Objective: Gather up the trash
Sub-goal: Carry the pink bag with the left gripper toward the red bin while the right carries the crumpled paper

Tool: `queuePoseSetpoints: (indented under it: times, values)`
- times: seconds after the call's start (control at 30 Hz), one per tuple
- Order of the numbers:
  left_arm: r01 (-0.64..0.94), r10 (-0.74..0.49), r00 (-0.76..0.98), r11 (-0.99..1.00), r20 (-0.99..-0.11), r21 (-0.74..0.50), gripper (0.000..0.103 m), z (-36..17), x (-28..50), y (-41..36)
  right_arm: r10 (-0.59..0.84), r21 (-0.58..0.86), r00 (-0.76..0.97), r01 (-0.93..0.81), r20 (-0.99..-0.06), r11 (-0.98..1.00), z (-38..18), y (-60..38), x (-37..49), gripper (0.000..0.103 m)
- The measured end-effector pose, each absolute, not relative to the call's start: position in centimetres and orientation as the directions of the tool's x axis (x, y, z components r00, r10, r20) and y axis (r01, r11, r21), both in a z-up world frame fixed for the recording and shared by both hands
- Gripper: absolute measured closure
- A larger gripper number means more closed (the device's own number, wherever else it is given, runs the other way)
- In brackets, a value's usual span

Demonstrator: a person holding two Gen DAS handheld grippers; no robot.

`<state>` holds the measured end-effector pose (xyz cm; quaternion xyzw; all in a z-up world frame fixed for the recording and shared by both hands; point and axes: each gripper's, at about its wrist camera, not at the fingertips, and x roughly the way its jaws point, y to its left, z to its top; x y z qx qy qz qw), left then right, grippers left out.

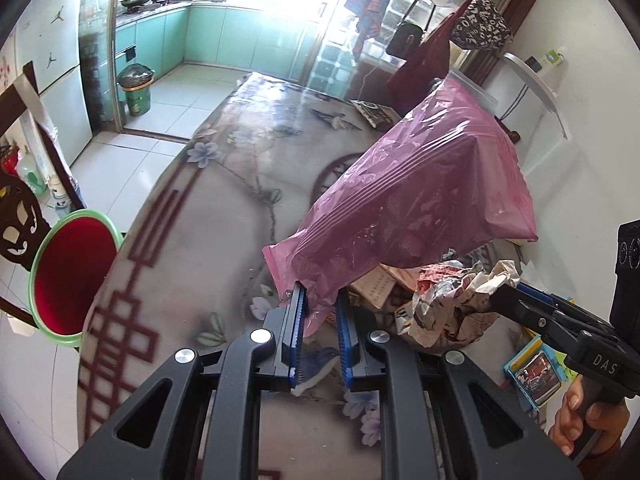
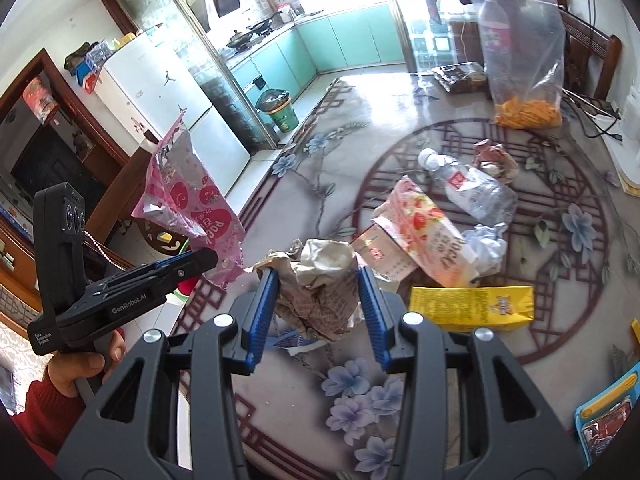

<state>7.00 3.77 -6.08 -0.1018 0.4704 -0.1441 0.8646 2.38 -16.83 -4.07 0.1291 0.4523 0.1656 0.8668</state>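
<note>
Below, two hand-held grippers over a round table (image 2: 400,128) with a flower-patterned top. Left gripper (image 1: 320,312): jaws drawn together and clamped on the lower corner of a pink snack wrapper (image 1: 412,200), which stands up and away from the fingers, clear of the table; the right wrist view shows the same wrapper (image 2: 188,196) raised at the table's left edge. Right gripper (image 2: 320,300): jaws partly apart and pressed against both sides of a crumpled ball of paper (image 2: 320,284), held just above the tabletop. Trash left on the table, beyond the paper ball: a strawberry-printed carton (image 2: 424,232), a clear plastic bottle (image 2: 472,188) lying on its side, a yellow box (image 2: 472,308) and a small crumpled wrapper (image 2: 494,158). Farther back, a clear zip bag (image 2: 524,60) with orange pieces at its bottom stands upright. Beside the table's left edge in the left wrist view, a red bin with a green rim (image 1: 72,276).
</note>
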Motion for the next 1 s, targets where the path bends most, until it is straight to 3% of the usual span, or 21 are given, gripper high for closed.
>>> queuePoseSetpoints:
  times: [1.0]
  values:
    - [0.165,-0.340,0.485,0.940,-0.806,-0.298,0.090,-8.0,13.0,22.9,0.351,0.342,0.522,-0.119,-0.777,0.932,-5.0,1.9,6.0,0.062]
